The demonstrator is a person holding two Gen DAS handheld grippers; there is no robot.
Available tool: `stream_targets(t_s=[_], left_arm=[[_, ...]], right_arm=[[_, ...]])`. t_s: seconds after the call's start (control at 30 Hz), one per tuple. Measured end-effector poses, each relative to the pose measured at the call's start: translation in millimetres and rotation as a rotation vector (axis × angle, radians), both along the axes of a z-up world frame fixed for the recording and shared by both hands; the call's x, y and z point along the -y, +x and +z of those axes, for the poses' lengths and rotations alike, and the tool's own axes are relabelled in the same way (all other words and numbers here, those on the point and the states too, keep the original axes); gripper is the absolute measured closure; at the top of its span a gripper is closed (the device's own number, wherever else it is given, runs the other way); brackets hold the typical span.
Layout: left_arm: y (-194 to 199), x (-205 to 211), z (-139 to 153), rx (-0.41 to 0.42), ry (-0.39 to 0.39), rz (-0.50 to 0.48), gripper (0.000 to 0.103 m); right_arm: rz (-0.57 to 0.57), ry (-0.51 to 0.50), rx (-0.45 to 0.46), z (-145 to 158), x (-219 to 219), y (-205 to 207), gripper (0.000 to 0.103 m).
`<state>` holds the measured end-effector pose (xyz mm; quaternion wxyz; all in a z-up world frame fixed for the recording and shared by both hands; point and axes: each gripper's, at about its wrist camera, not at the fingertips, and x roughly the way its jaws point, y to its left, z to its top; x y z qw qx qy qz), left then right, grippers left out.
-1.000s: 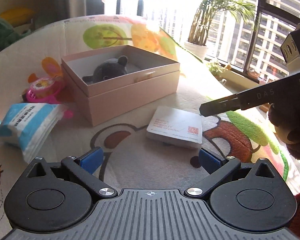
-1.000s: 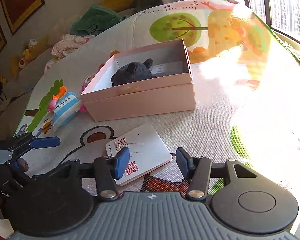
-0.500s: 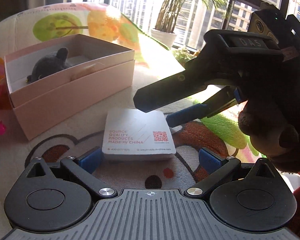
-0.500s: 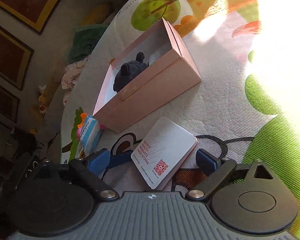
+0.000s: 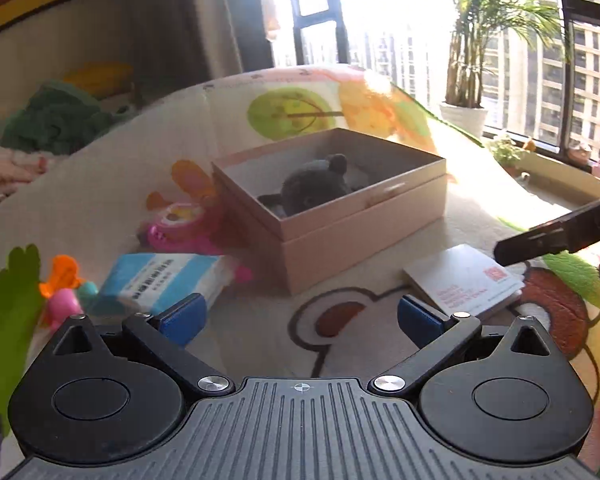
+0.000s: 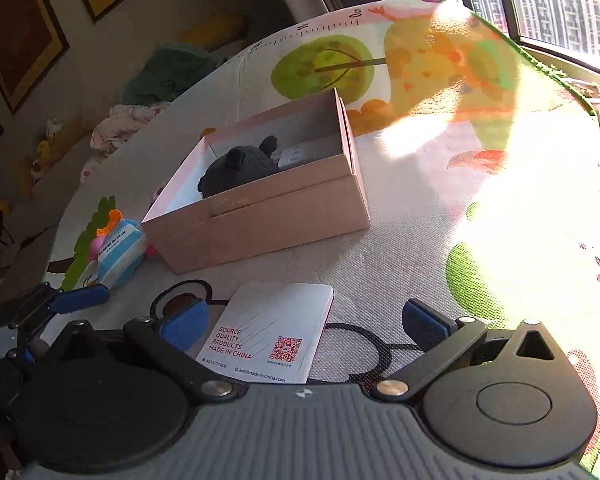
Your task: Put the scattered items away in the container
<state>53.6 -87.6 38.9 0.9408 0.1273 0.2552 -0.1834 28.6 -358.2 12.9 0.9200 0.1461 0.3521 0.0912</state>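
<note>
An open pink box (image 5: 364,232) (image 6: 268,220) stands on the cartoon play mat with a dark grey plush (image 5: 312,188) (image 6: 240,168) inside. A white booklet (image 5: 464,280) (image 6: 272,336) with red print lies flat on the mat in front of the box. My right gripper (image 6: 304,322) straddles it, jaws opening, with the booklet between the blue pads and neither pad pressing on it. One of its dark fingers (image 5: 540,240) shows over the booklet in the left wrist view. My left gripper (image 5: 300,318) is open over bare mat, near a blue-and-white tissue pack (image 5: 168,280) (image 6: 120,248).
Left of the box lie a pink round toy (image 5: 180,228) and small orange and pink clips (image 5: 62,288). Beyond the mat's far edge are a green cloth (image 5: 56,124), a potted palm (image 5: 464,116) and the bright window. Bare mat lies right of the box.
My right gripper's jaws have spread wide on either side of the booklet. The left gripper has swung away from the booklet, back toward the box and tissue pack.
</note>
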Motion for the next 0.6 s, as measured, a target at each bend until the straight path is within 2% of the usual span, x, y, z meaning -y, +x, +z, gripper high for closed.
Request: stream_targets(t_s=[0.07,0.1,0.17,0.27,0.4,0.47,0.6], left_arm=[[21,-22,4,-0.022,-0.016,0.160,0.000],[35,-34,7,-0.049,-0.053,0.226,0.000],[47,-52,11,-0.093,-0.149,0.294,0.000],[64,-60,14,-0.113,-0.217,0.353,0.000],[94,-53,9,-0.123,-0.216,0.416,0.000],[105,-52,3,-0.157,-0.204,0.453,0.000],[113,-56,-5,-0.230,-0.265,0.465,0.000]], right_arm=[[-0.015,-0.007,-0.018,-9,1,-4,0.000],[-0.020,-0.007,-0.011,-12,1,-6,0.000],[-0.032,-0.022,-0.001,-13,-2,-8,0.000],[-0.065,-0.030,0.014,-15,-6,-8,0.000],[-0.086,-0.100,0.038,-20,-18,-12,0.000],[-0.092,-0.144,0.047,-22,-25,-13,0.000],[-0.092,-0.228,0.065,-26,-37,-14,0.000]])
